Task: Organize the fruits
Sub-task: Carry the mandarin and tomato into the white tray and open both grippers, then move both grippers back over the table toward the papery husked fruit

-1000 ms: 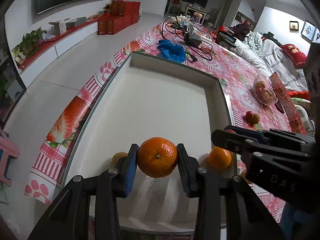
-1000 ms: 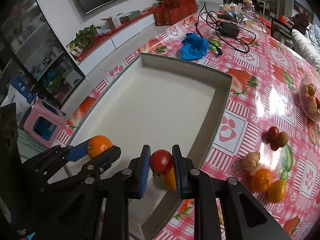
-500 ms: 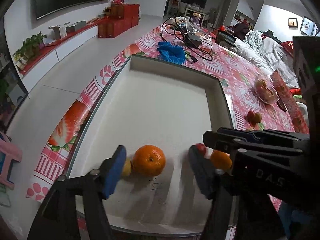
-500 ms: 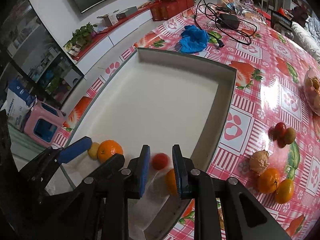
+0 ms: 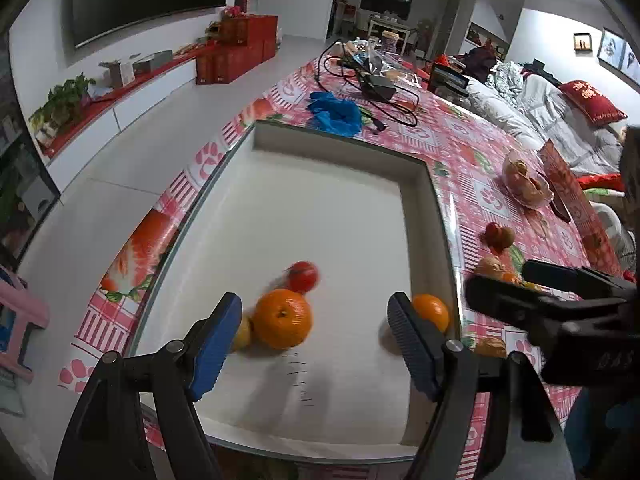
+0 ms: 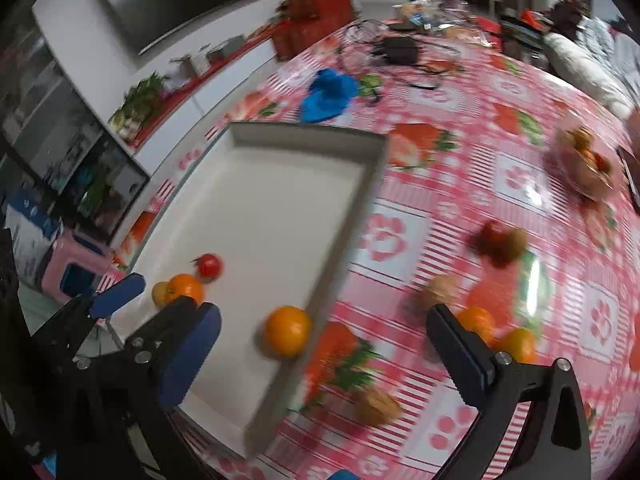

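Observation:
A white tray (image 5: 320,200) holds a large orange (image 5: 283,318), a small yellow fruit (image 5: 242,332) beside it, a red tomato (image 5: 303,276) and another orange (image 5: 431,311) at the right wall. My left gripper (image 5: 314,338) is open and empty above the tray's near end. In the right wrist view the tray (image 6: 280,200) lies to the left with the tomato (image 6: 209,266), orange (image 6: 185,287) and second orange (image 6: 288,330). My right gripper (image 6: 324,354) is open and empty over the tray's right wall.
Loose fruit lies on the pink tablecloth right of the tray: oranges (image 6: 476,322), a brownish fruit (image 6: 440,290), a red and brown pair (image 6: 498,238). A bowl of fruit (image 5: 526,184), a blue cloth (image 5: 334,114) and cables (image 5: 372,88) lie farther back.
Both grippers opened and let go. The orange dropped from the left and the tomato from the right into the tray. The right gripper swung right toward the loose fruit.

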`<state>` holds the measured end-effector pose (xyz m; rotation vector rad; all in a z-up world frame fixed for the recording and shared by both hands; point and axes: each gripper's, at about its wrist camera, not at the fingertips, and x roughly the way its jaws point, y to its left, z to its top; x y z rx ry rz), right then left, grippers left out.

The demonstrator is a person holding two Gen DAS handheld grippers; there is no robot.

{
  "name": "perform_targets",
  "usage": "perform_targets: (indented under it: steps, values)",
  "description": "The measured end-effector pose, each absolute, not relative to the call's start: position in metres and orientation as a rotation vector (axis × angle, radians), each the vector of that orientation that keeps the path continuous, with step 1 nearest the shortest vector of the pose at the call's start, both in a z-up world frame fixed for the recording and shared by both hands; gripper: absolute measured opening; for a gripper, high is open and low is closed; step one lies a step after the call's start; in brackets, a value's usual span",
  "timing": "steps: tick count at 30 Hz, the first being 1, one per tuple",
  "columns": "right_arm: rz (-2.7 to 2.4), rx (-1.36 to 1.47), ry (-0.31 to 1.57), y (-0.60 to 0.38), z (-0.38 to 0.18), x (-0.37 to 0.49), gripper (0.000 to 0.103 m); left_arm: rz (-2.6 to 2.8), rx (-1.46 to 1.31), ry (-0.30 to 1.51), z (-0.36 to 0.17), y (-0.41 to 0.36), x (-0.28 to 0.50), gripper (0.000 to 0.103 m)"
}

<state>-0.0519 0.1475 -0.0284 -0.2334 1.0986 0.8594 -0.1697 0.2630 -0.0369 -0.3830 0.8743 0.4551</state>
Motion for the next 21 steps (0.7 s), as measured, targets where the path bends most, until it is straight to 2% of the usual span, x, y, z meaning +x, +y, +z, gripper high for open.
perform_targets:
  steps: [7, 21]
  values:
    - [0.750, -0.205, 1.075, 0.091, -0.025, -0.040, 0.103, 0.395, -0.335, 0.878, -0.028, 0.232, -0.157, 0.079]
    - [0.503, -0.197, 1.130, -0.028, -0.068, -0.032, 0.103, 0.246, -0.130, 0.915, -0.024, 0.136, -0.131, 0.079]
